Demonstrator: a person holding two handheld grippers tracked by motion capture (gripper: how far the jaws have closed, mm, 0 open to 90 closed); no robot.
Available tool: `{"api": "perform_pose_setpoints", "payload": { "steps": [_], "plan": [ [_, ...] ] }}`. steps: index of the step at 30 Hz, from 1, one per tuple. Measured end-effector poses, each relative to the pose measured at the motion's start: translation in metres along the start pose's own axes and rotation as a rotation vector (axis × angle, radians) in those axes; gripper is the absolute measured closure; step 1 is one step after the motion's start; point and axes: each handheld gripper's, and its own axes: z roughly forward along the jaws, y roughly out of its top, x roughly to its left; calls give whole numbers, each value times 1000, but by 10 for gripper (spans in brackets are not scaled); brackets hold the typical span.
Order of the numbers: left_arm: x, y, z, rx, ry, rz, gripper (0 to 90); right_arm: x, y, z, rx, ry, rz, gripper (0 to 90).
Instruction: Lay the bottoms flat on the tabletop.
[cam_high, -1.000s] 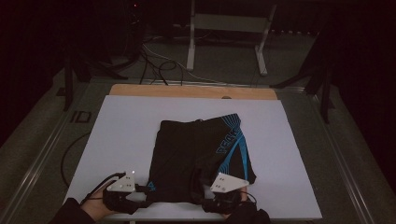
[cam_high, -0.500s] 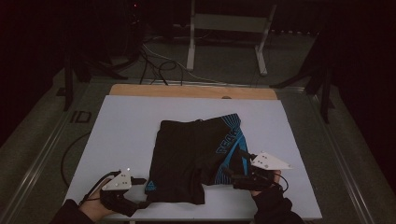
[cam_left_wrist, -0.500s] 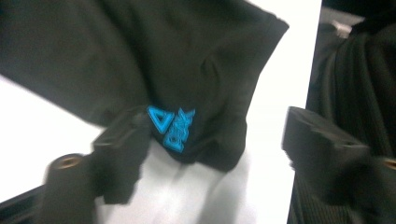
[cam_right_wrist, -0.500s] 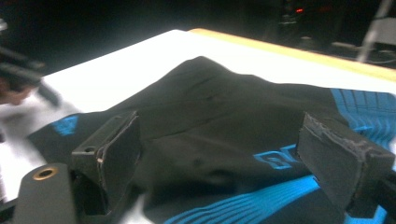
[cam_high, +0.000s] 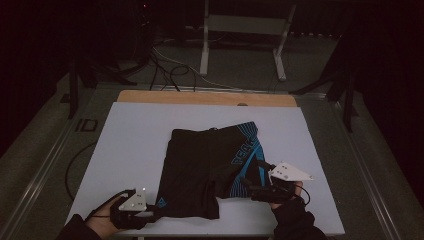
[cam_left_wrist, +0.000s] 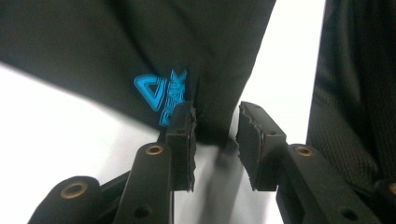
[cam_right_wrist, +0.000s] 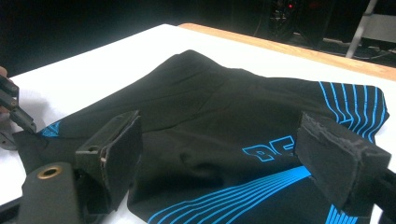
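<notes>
Black shorts with blue stripes and lettering lie flat on the white table top. My left gripper sits at their near left hem corner. In the left gripper view its jaws have just been closing. The hem by the blue logo is in the gap, and the pads stand apart without pinching it. My right gripper is at the right leg's striped edge. Its jaws are wide open above the black fabric, having opened within the last second.
A wooden strip borders the table's far edge. Beyond it, on the dark floor, stand a metal frame and loose cables. Bare white surface lies left and right of the shorts. The left gripper shows in the right gripper view.
My right gripper moved from the front middle of the shorts out to the right leg, and its jaws spread. The left gripper stayed at the left corner.
</notes>
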Motion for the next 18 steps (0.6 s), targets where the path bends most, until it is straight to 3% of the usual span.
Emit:
{"api": "perform_pose_setpoints", "payload": {
  "steps": [3, 5, 7, 8, 9, 10, 12, 13, 16, 17, 18],
  "plan": [
    [-2, 0, 0, 6, 4, 8, 648, 0, 0, 0, 0, 1, 0, 164],
    [-6, 1, -1, 3, 5, 28, 568, 0, 1, -1, -1, 4, 2, 164],
    [-9, 2, -4, -54, 18, 48, 525, 0, 1, -1, -1, 7, 3, 164],
    [-9, 2, -4, -54, 18, 48, 517, 0, 1, -1, -1, 7, 3, 164],
    [-8, 3, -10, -110, 28, 43, 517, 0, 1, -1, -1, 7, 3, 165],
    [-5, 4, -17, -184, 13, 32, 588, 0, 1, -1, -2, 14, 4, 164],
    [-4, 4, -20, -208, 17, 28, 663, 1, 1, -1, -1, 16, 4, 165],
    [-1, 4, -22, -228, 46, -5, 747, 0, 1, -1, -1, 18, 4, 165],
    [2, 4, -19, -224, 57, -31, 895, 1, 1, -1, 0, 18, 5, 185],
    [2, 4, -16, -222, 64, -31, 898, 1, 1, 0, 2, 20, 7, 185],
    [3, 6, -10, -194, 42, -31, 900, 1, 0, 0, 4, 21, 4, 185]
  ]
}}
